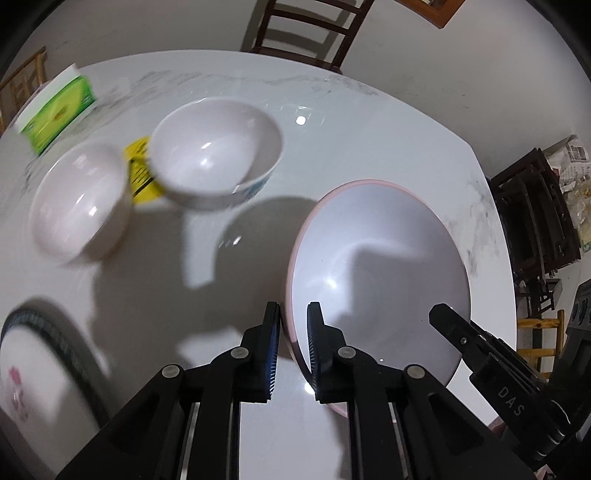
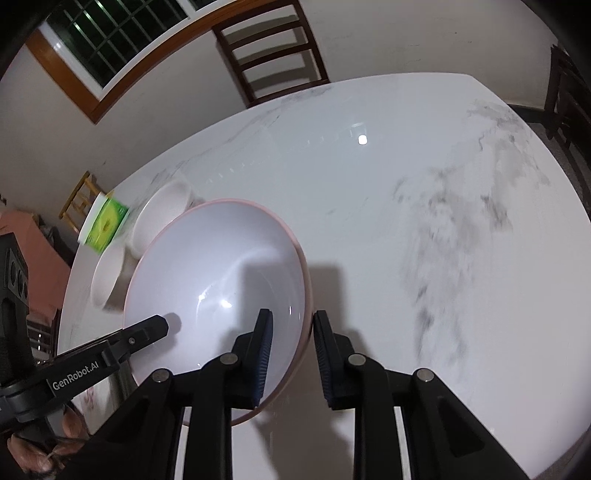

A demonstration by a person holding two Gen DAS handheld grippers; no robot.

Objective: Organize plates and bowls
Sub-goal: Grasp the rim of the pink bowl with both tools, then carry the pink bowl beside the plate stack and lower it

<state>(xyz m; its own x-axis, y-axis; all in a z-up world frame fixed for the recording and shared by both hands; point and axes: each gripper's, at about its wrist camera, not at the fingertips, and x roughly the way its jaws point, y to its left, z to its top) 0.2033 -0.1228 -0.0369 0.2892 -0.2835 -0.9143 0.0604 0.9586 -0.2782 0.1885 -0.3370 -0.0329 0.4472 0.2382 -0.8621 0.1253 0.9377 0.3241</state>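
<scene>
A large white bowl with a pink rim (image 1: 380, 266) hangs between both grippers, and its shadow falls on the white marble table (image 1: 369, 147). My left gripper (image 1: 293, 306) is shut on its left rim, one finger inside and one outside. My right gripper (image 2: 292, 315) is shut on the opposite rim of the same bowl (image 2: 214, 266). Each gripper also shows in the other's view: the right gripper (image 1: 443, 314) and the left gripper (image 2: 162, 323). A medium white bowl with blue marks (image 1: 214, 147) and a small white bowl (image 1: 79, 199) stand to the left. A dark-rimmed flowered plate (image 1: 22, 369) lies near left.
A green tissue box (image 1: 55, 110) stands at the table's far left, and a yellow packet (image 1: 142, 173) lies between the two smaller bowls. Wooden chairs (image 1: 306, 29) (image 2: 269, 48) stand behind the table. The right half of the table (image 2: 443, 221) is bare marble.
</scene>
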